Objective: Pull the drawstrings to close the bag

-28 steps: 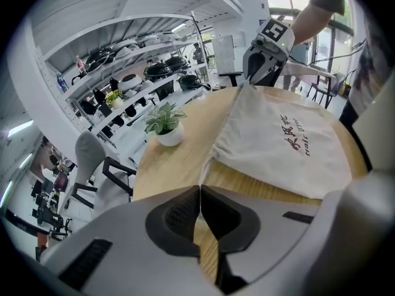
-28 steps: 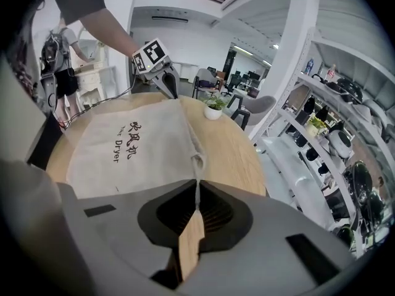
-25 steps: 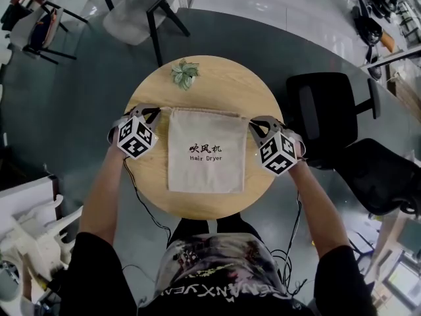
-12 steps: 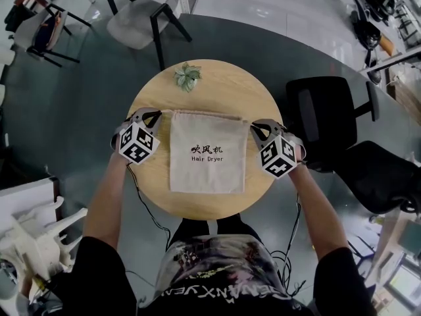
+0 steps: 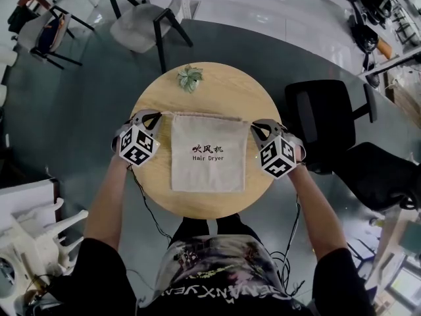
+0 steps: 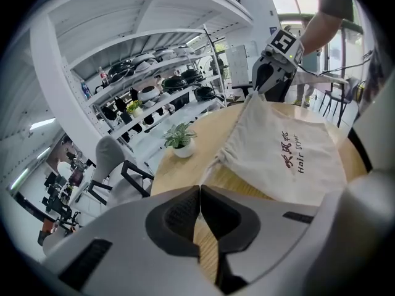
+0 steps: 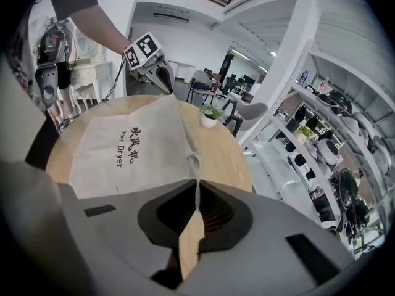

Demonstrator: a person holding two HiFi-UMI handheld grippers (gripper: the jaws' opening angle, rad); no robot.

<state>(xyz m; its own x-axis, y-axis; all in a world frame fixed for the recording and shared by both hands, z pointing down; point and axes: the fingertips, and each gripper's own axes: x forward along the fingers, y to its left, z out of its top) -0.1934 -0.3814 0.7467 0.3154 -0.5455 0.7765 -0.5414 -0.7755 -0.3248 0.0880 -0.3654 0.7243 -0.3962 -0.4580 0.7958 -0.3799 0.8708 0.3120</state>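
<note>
Gripping unchanged | left gripper (image 5: 156,114), right gripper (image 5: 252,126) clenched on drawstrings (image 7: 196,176) | bag (image 5: 209,170) unmoved

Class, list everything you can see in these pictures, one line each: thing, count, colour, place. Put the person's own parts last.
Table: one, round, light wood, centre.
Bag: one, beige cloth with dark print, flat on the table's middle.
Drawstrings: two, pale; left drawstring and right drawstring, at the bag's top corners.
Potted plant: one, green, far edge of the table.
Grey chair: one, beyond the table.
Black chairs: two, right of the table.
Shelves: white, holding dark items, at the room's side.
Left gripper: grey, shut on the left drawstring.
Right gripper: grey, shut on the right drawstring.
Forearms: two, bare, behind the grippers.
</note>
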